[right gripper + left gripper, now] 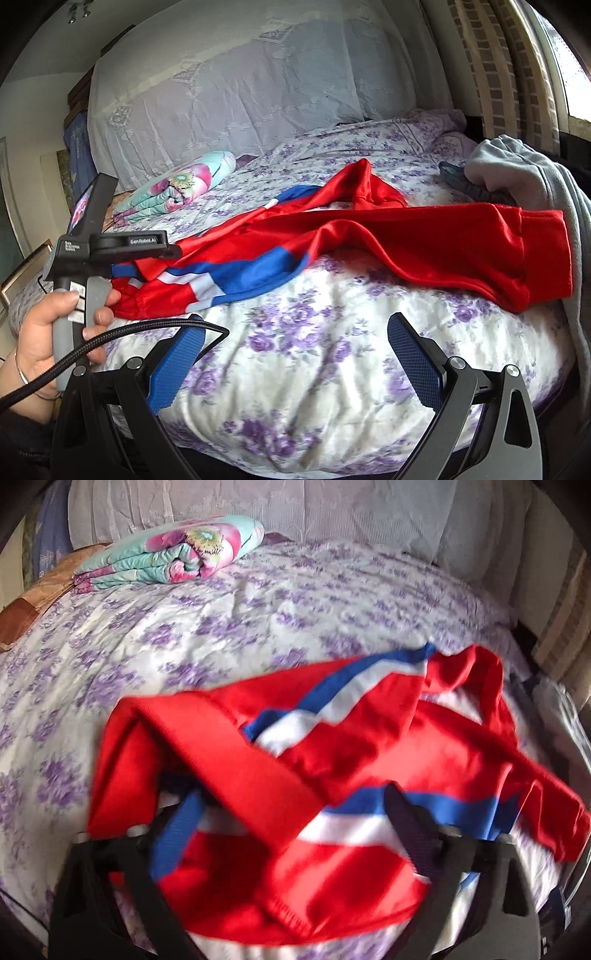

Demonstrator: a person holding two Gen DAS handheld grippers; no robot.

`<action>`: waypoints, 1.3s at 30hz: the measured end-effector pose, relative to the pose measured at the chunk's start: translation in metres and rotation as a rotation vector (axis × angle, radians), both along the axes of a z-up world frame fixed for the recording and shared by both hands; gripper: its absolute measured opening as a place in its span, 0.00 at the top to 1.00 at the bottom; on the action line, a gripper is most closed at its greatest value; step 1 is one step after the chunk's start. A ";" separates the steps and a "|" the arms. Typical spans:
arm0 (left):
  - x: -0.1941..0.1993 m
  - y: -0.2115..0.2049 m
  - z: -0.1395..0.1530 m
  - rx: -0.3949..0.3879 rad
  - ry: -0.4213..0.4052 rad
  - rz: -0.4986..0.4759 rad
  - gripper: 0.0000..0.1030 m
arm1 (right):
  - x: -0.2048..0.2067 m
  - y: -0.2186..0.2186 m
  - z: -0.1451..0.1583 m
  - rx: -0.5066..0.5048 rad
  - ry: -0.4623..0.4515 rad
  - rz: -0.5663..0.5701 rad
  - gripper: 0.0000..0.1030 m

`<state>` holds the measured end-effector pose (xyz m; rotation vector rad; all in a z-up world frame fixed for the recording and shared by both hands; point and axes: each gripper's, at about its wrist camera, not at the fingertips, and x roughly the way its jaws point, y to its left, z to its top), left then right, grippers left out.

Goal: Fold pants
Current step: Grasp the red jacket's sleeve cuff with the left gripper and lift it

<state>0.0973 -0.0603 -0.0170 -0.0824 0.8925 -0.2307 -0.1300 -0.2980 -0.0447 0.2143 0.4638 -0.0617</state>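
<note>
Red pants [424, 236] with blue and white stripes lie crumpled across the bed, one leg stretched to the right. In the left wrist view the pants [332, 760] fill the foreground, bunched between and over the fingers. My left gripper [291, 812] stands open with the cloth lying between its wide-apart fingers; the view is blurred. The left gripper also shows in the right wrist view [110, 251], held in a hand at the pants' striped end. My right gripper [295, 354] is open and empty above the bare bedspread, short of the pants.
The bed has a purple-flowered bedspread [314, 369]. A folded floral quilt [166, 554] lies at the far left by the headboard. Grey clothes [524, 173] are heaped at the right edge. A curtain and window [535, 74] are on the right.
</note>
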 end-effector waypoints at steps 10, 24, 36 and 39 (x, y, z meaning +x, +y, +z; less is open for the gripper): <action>0.012 0.028 0.031 -0.101 -0.068 0.065 0.87 | 0.005 -0.006 -0.003 -0.026 -0.009 0.026 0.03; 0.030 0.042 0.082 -0.009 -0.119 0.069 0.87 | 0.074 -0.084 0.066 -0.121 -0.021 -0.049 0.03; 0.053 0.006 0.031 0.077 -0.009 0.048 0.40 | 0.274 -0.093 0.000 -0.447 0.507 -0.076 0.44; 0.052 -0.003 0.022 0.097 0.012 -0.009 0.70 | 0.271 -0.115 0.000 -0.303 0.486 -0.022 0.79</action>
